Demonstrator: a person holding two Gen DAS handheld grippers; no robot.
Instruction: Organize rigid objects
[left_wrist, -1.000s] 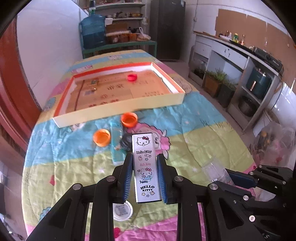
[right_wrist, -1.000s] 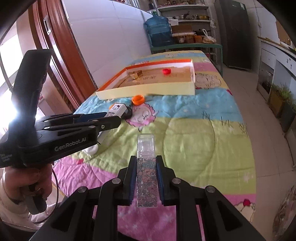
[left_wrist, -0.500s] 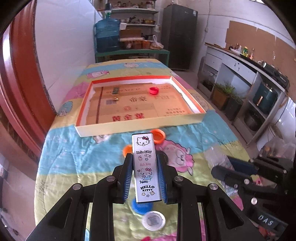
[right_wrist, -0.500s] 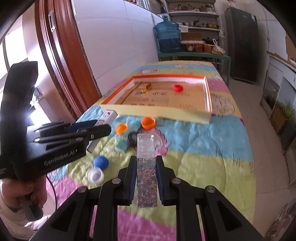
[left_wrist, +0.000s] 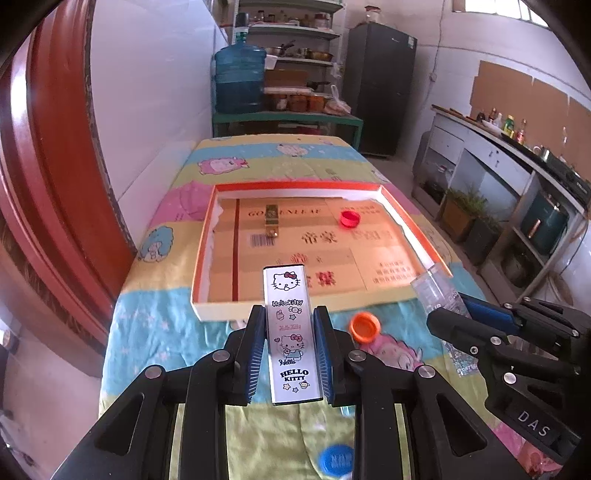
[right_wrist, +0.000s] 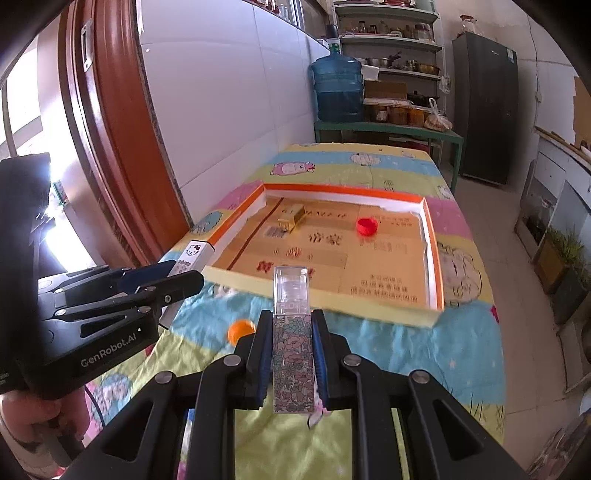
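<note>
Two items, red cap (left_wrist: 349, 219) and gold box (left_wrist: 272, 215), occupy the tray (left_wrist: 424, 236); grippers clamp their cases.

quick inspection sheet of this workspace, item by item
surface: table under a cartoon cloth, shallow tray on it
job's things: Hello Kitty box in the left gripper; floral box in the right gripper; red cap and gold box in the tray
clutter: orange cap and blue cap on the cloth
grippers: both shut on their boxes, near the tray's front edge
cables: one dark cable below the left gripper's handle
surroundings: water jug, shelves, fridge, counter
</note>
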